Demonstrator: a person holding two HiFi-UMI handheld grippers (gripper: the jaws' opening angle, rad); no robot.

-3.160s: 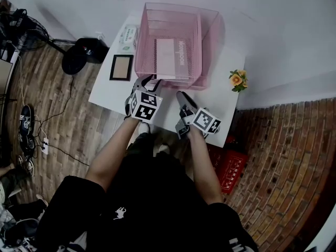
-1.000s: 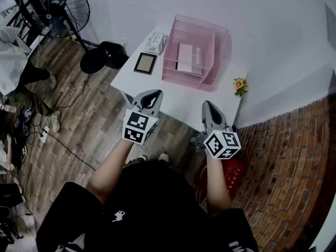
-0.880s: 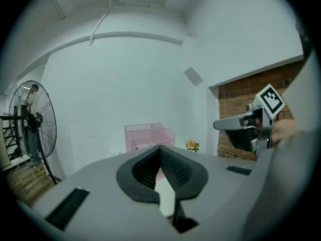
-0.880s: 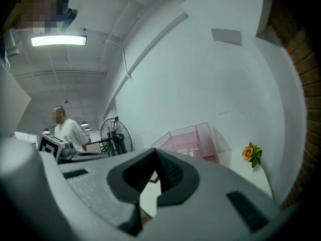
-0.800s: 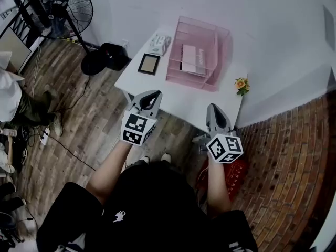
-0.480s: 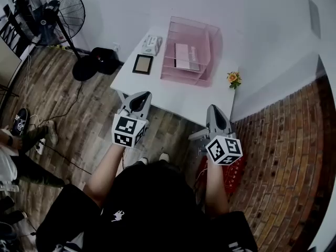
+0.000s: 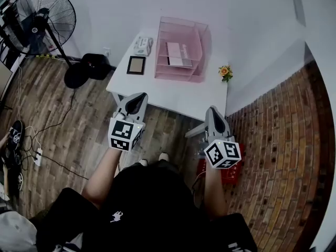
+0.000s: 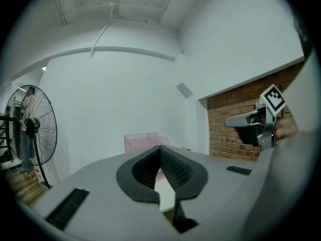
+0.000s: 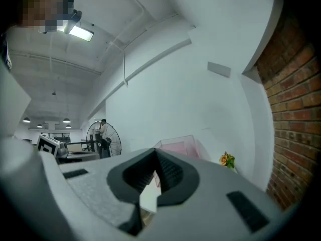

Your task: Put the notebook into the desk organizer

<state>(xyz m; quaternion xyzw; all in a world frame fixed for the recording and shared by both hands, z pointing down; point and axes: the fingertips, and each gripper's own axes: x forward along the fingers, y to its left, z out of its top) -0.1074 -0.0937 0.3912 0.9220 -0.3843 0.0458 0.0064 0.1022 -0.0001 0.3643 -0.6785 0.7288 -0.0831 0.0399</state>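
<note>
The pink wire desk organizer stands at the far side of the white table, with the pale notebook lying inside it. In both gripper views the organizer shows small and distant beyond the jaws. My left gripper hovers off the table's near edge on the left, shut and empty. My right gripper is off the near right corner, also shut with nothing in it. Both point level toward the table, well short of the organizer.
A framed picture and a tissue pack lie left of the organizer. A small orange flower sits at the table's right edge. A standing fan and dark base stand on the wooden floor at left. A brick wall rises at right.
Both grippers have drawn back from the table together with the person, so the table and organizer look smaller and farther away. The notebook stays in the organizer.
</note>
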